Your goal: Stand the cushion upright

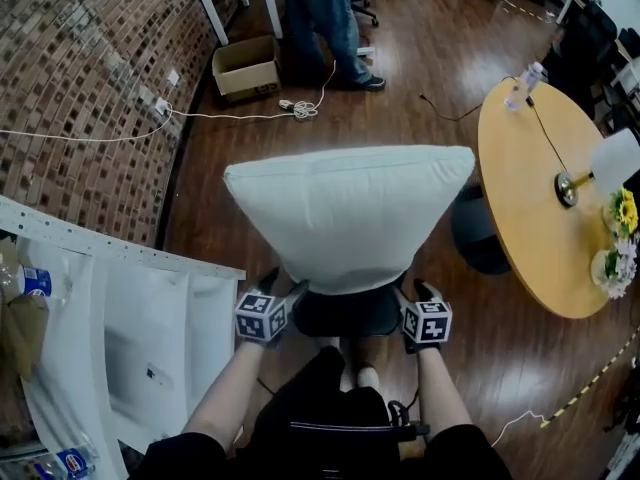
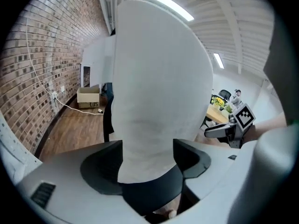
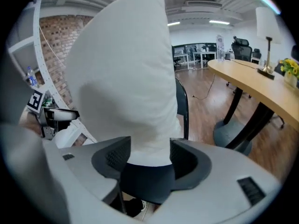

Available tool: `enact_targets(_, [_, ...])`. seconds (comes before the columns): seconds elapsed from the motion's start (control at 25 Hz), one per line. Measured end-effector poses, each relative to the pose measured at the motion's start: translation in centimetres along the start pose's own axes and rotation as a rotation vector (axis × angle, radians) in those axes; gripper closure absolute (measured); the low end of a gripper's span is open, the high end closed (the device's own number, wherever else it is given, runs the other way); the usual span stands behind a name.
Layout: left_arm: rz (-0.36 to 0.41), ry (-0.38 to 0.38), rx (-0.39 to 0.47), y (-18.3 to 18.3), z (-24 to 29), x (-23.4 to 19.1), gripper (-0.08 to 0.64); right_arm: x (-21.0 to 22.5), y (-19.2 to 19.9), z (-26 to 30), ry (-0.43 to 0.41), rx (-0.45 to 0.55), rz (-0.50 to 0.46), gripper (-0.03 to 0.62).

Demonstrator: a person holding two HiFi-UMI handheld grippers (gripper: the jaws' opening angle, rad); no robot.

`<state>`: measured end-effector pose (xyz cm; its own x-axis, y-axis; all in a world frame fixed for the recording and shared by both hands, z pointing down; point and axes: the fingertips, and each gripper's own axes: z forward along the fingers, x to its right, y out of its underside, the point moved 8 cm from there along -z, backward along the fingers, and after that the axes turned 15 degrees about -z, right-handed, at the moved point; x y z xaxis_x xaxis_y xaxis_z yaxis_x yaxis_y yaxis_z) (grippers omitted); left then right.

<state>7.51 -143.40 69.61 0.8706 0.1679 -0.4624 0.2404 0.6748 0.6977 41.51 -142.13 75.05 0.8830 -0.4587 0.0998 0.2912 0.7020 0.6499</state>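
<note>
A white cushion (image 1: 350,213) stands on its narrow lower edge on a dark chair seat (image 1: 345,316), its wide edge uppermost. My left gripper (image 1: 283,288) is shut on the cushion's lower left corner. My right gripper (image 1: 418,290) is shut on its lower right corner. In the left gripper view the cushion (image 2: 159,87) fills the gap between the jaws of the left gripper (image 2: 147,155) and touches both pads. In the right gripper view the cushion (image 3: 126,78) is likewise pinched by the right gripper (image 3: 150,155). The cushion's bottom edge is hidden behind the jaws.
A round wooden table (image 1: 540,198) with a lamp, flowers and a bottle stands to the right. A white shelf unit (image 1: 150,318) and a brick wall (image 1: 80,68) are on the left. Farther off are a cardboard box (image 1: 245,66), floor cables and a standing person (image 1: 325,18).
</note>
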Motion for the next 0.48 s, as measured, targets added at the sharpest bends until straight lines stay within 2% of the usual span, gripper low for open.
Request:
enact_targets(0.08, [-0.008, 0.003, 0.060, -0.1, -1.6, 1.1, 0.255, -0.7, 0.1, -1.4, -0.040, 0.056, 0.001, 0.381])
enact_targets(0.16, [-0.004, -0.009, 0.144, 0.1, -3.5, 2.6, 0.402, -1.3, 0.3, -3.8, -0.064, 0.116, -0.011, 0.482])
enact_targets(0.2, [-0.011, -0.009, 0.191, 0.3, -4.4, 3.8, 0.501, -1.2, 0.5, -5.5, -0.073, 0.148, -0.022, 0.533])
enact_targets(0.24, [-0.027, 0.000, 0.234, 0.7, -5.4, 5.2, 0.560, -1.1, 0.6, -7.5, -0.089, 0.182, -0.032, 0.589])
enact_targets(0.36, [-0.085, 0.048, 0.312, 2.7, -9.3, 10.0, 0.560, -1.2, 2.0, -14.3, -0.160, 0.279, -0.065, 0.588])
enact_targets(0.48, [-0.091, 0.071, 0.363, 5.4, -13.4, 14.9, 0.560, -1.8, 3.7, -20.3, -0.228, 0.361, -0.093, 0.589])
